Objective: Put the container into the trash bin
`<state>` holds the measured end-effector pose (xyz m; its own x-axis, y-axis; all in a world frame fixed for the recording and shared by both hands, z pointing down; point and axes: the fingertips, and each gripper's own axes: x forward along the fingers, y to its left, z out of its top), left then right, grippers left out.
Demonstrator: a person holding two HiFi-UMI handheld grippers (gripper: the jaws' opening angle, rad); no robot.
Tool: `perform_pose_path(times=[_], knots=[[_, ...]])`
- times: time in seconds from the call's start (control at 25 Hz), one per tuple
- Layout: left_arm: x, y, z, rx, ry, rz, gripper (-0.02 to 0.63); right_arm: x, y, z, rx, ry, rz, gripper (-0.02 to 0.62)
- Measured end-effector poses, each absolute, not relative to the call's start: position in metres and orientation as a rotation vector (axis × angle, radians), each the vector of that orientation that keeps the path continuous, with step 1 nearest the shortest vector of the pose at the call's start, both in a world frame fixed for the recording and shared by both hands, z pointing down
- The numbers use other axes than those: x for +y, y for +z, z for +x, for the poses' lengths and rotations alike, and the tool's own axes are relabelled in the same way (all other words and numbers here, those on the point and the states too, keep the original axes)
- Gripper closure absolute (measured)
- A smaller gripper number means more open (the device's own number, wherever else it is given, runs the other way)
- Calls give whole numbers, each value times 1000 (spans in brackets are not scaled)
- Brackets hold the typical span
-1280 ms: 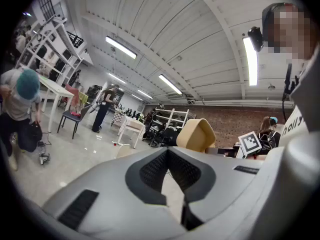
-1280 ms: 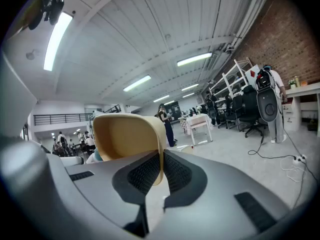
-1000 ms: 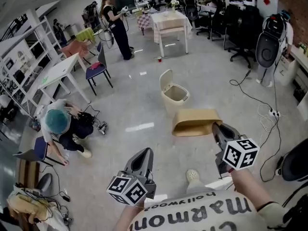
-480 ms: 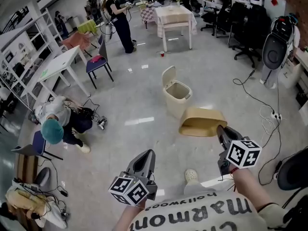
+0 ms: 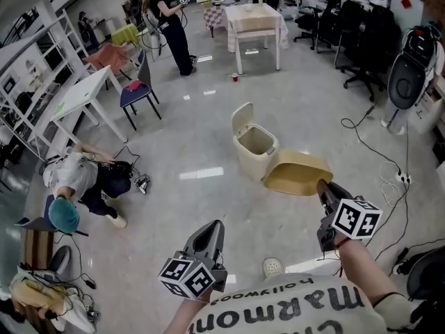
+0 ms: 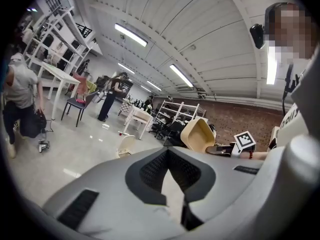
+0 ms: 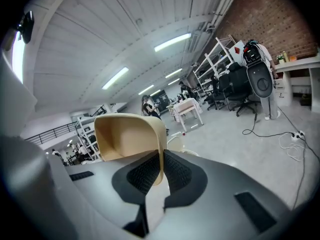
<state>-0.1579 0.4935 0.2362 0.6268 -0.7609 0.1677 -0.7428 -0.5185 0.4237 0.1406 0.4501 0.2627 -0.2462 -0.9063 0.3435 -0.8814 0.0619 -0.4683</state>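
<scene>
A cream trash bin (image 5: pixel 255 146) stands on the floor with its lid (image 5: pixel 241 116) tipped up and back. A tan container (image 5: pixel 300 173) hangs in the air just right of the bin, its near rim overlapping the bin's side in the head view. My right gripper (image 5: pixel 322 185) is shut on the container's wall; in the right gripper view the tan container (image 7: pixel 128 135) rises from between the pads. My left gripper (image 5: pixel 210 228) sits lower and to the left, shut and holding nothing. The left gripper view shows the container (image 6: pixel 198 134) and the bin (image 6: pixel 125 145) further off.
A person (image 5: pixel 75 181) crouches on the floor at the left beside a blue chair (image 5: pixel 135 94) and a white table (image 5: pixel 82 97). Cables (image 5: pixel 372 147) trail across the floor at the right. Another person (image 5: pixel 167 21) stands far back near a table (image 5: pixel 255 19).
My right gripper has carried the container forward and left, from short of the bin to right beside it. The left gripper has stayed shut and low.
</scene>
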Motion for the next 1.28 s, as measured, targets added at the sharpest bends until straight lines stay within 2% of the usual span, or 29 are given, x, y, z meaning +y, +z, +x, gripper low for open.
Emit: perform_pose_path(times=[0.32, 0.84, 1.28], knots=[[443, 239, -137, -1255, -81, 2360, 618, 387, 269, 172, 2263, -977, -1852, 574], [412, 242, -136, -1299, -37, 2325, 618, 345, 281, 162, 2289, -1036, -1781, 574], [362, 264, -166, -1261, 18, 2279, 618, 311, 312, 138, 2210, -1140, -1829, 574]])
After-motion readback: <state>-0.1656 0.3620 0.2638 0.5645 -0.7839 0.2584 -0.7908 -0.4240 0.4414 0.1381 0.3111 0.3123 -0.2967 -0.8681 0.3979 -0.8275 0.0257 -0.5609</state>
